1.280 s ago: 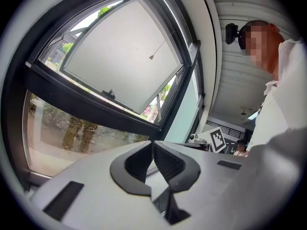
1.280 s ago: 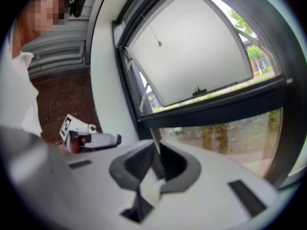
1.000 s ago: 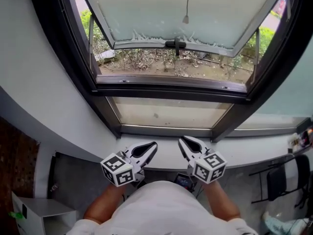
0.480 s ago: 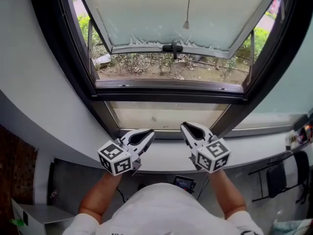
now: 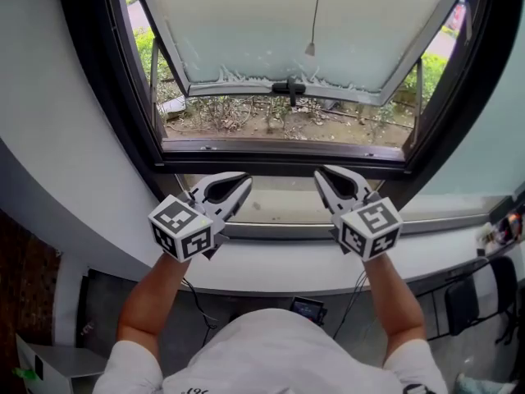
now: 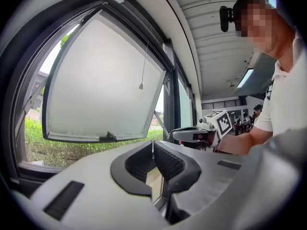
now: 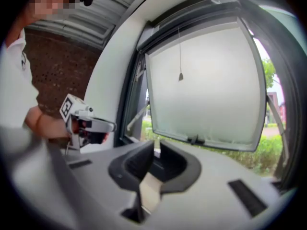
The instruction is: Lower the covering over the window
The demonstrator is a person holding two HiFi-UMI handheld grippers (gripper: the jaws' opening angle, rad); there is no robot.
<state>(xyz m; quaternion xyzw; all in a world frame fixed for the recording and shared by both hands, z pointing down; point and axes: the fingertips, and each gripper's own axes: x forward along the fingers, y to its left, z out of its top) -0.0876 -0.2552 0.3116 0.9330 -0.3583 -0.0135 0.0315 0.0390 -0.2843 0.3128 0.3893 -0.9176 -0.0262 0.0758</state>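
Head view, lower left of centre: the left gripper (image 5: 244,184) has its fingers pressed together with nothing between them, the tips lying over the lower edge of the dark window frame (image 5: 279,149). At top centre a thin pull cord (image 5: 316,11) with a small weight at its end hangs in front of the frosted window pane (image 5: 246,31), well above both grippers. Right of centre, the right gripper (image 5: 321,173) is likewise closed and empty.

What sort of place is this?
Indoors, probably an office or shared workroom at ground level. A big dark-framed window is swung open onto shrubs and bare soil, with a curved white sill below it and a black chair by the wall.
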